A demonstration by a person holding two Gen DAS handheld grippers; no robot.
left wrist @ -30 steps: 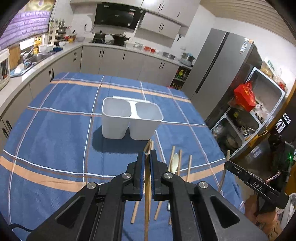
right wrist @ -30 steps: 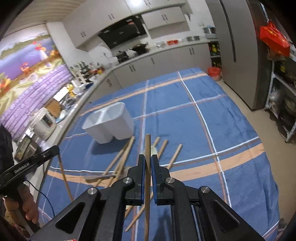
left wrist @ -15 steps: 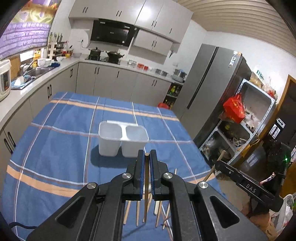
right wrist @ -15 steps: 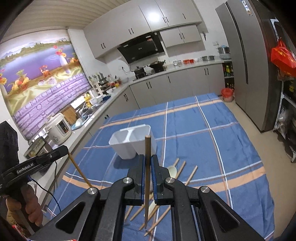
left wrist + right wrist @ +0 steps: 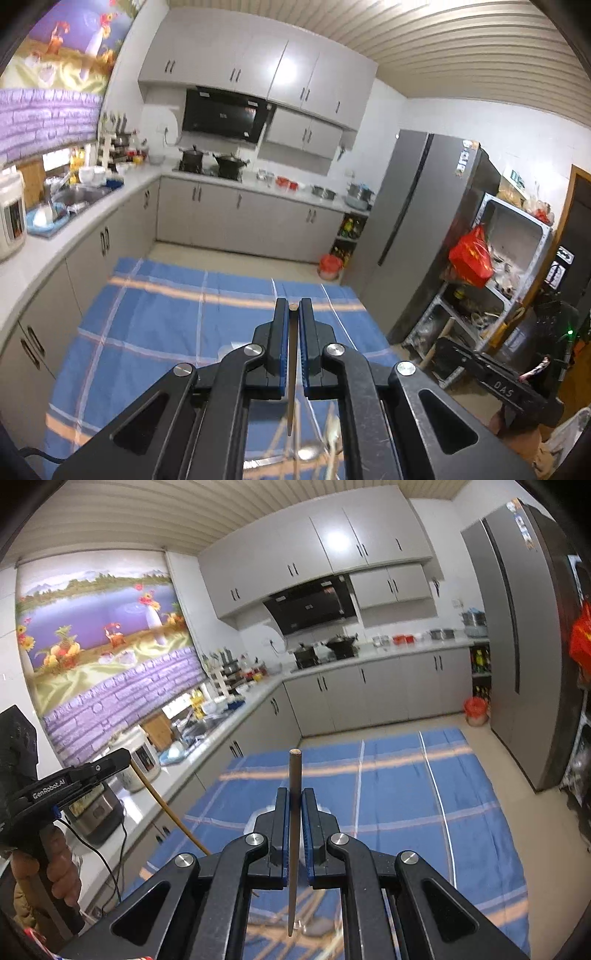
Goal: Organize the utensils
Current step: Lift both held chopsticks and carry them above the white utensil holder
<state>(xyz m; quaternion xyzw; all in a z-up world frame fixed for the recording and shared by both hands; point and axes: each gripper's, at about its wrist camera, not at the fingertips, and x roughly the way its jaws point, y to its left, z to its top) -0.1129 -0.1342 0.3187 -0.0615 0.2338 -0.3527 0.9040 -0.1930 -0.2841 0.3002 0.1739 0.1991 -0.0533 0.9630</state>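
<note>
frankly, with each chopstick (image 5: pixel 294 812) pinched thinly upright by the clenched left gripper (image 5: pixel 293 314) and right gripper (image 5: pixel 294 805), either could pivot and slip out.

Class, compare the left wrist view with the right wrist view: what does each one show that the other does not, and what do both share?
Only the left wrist view shows the metal shelf rack beside the fridge and the right tool seen from the side.

Only the right wrist view shows the whole wall mural, the left tool from the side, and the hand gripping its handle.

Both show a tool shut on a wooden chopstick, the blue checked tablecloth, the stove hood and grey cabinets.
</note>
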